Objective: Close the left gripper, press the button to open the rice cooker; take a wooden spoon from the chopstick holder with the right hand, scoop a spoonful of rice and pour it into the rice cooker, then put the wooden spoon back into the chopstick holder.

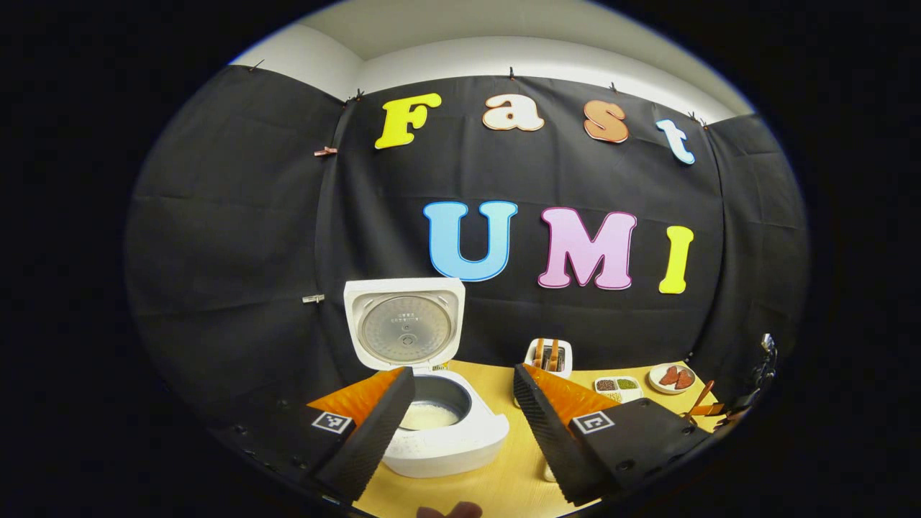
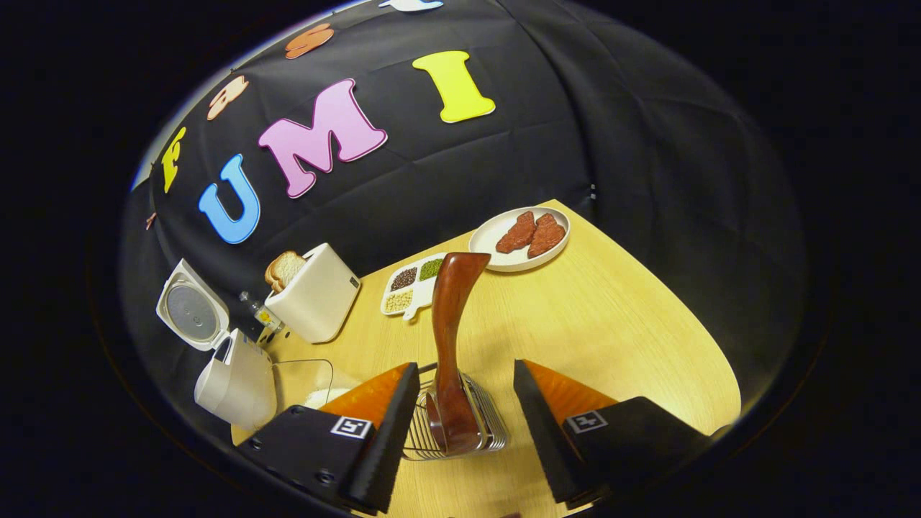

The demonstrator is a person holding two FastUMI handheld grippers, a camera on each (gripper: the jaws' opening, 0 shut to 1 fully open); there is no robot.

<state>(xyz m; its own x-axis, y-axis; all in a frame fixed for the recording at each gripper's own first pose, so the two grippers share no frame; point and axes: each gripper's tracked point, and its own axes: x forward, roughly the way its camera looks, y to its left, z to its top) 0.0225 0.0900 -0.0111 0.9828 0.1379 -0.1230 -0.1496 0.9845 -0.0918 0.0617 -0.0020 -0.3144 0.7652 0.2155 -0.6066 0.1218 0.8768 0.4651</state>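
The wooden spoon (image 2: 450,338) stands upright in the wire chopstick holder (image 2: 460,432), between the spread fingers of the right gripper (image 2: 460,403), which touch neither. With the rice cooker (image 1: 439,424) already open, lid (image 1: 404,324) up and rice in the pot, this looks like the last step: the spoon returned and let go. The left gripper (image 1: 460,403) hovers before the cooker, jaws wide and empty. Next, the right gripper should back straight off without knocking the handle.
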